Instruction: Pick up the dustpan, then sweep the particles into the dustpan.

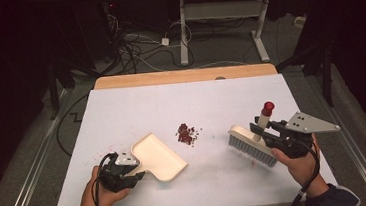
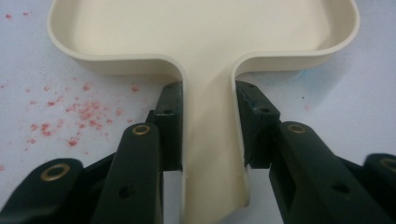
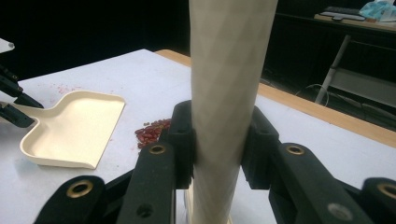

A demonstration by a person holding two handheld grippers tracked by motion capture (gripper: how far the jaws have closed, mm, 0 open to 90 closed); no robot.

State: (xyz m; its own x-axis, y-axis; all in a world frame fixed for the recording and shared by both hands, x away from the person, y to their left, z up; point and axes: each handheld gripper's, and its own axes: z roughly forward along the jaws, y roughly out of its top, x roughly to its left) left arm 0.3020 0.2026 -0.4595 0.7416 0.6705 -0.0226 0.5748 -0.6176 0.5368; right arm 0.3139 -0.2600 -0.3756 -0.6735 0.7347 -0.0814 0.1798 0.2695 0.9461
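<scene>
A cream dustpan (image 1: pixel 158 156) lies flat on the white table, its mouth toward the middle. My left gripper (image 1: pixel 133 176) is shut on the dustpan's handle (image 2: pixel 210 140), with both pads pressed against its sides. A small pile of dark red beans (image 1: pixel 186 134) sits between the dustpan and a brush (image 1: pixel 251 144) with grey bristles. The brush's cream handle (image 3: pixel 224 93) with a red tip (image 1: pixel 268 107) rises upright, and my right gripper (image 1: pixel 269 131) is shut on it. From the right gripper view the beans (image 3: pixel 152 130) lie just beyond the handle, beside the dustpan (image 3: pixel 74 130).
Red crumbs and smears (image 2: pixel 77 114) dot the table left of the dustpan handle. A wooden strip (image 1: pixel 183 76) runs along the table's far edge. Beyond it stand a desk frame (image 1: pixel 224 24) and loose cables (image 1: pixel 131 47) on the floor.
</scene>
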